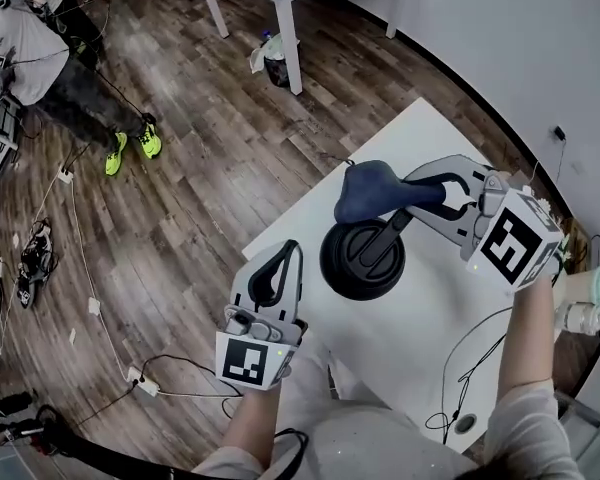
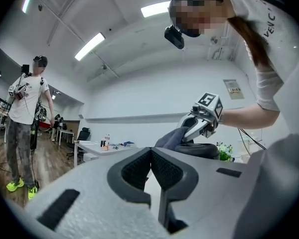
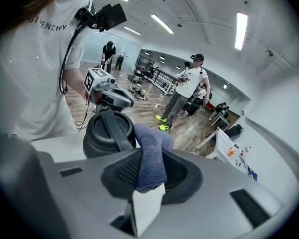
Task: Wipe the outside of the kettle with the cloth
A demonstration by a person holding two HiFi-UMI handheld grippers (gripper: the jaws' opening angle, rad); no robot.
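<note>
White table (image 1: 420, 318): kettle (image 1: 352, 266), body hidden under lid; right gripper (image 1: 425, 196) pinches cloth (image 1: 368, 194) at its 12 o'clock; left gripper (image 1: 292, 251) pressed together.

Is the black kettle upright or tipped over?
Upright. The black kettle stands on the white table, lid and handle on top in both the head and right gripper views.
</note>
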